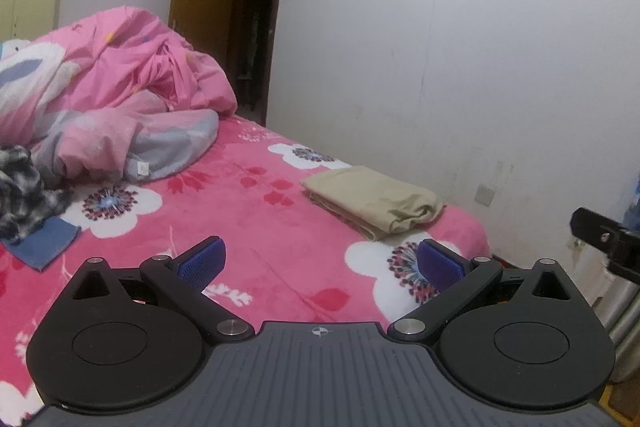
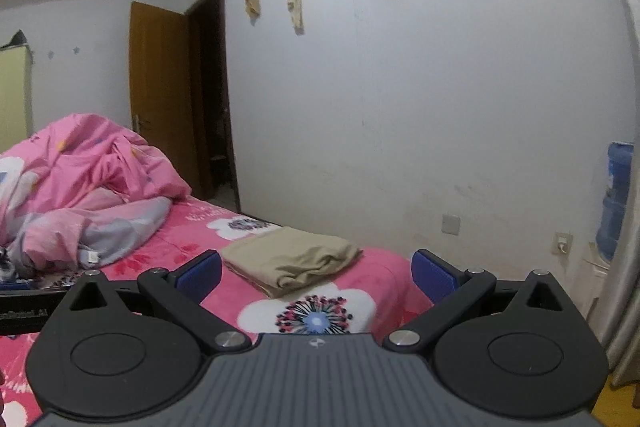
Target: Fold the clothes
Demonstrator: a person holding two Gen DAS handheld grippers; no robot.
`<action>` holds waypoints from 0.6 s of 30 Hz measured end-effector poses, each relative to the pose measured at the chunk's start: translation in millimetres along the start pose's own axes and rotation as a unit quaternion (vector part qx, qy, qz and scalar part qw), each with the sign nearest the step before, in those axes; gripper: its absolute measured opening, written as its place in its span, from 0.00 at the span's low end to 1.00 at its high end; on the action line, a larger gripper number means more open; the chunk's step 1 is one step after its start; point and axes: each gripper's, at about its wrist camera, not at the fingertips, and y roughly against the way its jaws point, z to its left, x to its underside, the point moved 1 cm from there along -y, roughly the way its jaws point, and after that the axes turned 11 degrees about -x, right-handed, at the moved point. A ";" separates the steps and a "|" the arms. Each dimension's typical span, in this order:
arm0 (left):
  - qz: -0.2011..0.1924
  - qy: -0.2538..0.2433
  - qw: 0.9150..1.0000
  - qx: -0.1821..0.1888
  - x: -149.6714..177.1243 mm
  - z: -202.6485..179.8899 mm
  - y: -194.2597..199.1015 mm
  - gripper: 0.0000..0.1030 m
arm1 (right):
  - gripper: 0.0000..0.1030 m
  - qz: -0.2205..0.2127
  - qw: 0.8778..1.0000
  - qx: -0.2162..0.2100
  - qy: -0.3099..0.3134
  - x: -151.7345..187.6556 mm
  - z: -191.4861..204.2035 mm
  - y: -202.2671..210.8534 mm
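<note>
Pink floral bed (image 1: 260, 227) held folded khaki trousers (image 1: 374, 201) near its wall-side edge. Both grippers, left (image 1: 320, 261) and right (image 2: 316, 273), hovered with jaws spread, empty. Soft, light, limp cloth, probably best pinched at corners.

Both low over bed (image 1: 248, 211), sharing folded cloth (image 1: 372, 201)

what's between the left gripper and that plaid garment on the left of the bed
Nothing visible. The left gripper is open and empty above bare pink blanket. The plaid garment lies ahead to its left, atop a blue cloth, beside the crumpled pink duvet. The folded beige garment sits off right.
</note>
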 end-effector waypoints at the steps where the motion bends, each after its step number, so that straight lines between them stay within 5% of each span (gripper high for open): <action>1: 0.004 0.001 1.000 0.002 0.9 -1.8 -2.0 1.00 | 1.00 0.003 1.000 0.003 0.000 2.0 -0.3 -2.1; 18: 0.033 -0.033 0.999 0.008 12.1 -46.7 -27.2 1.00 | 1.00 0.068 0.997 0.030 -0.006 28.9 -18.7 -23.3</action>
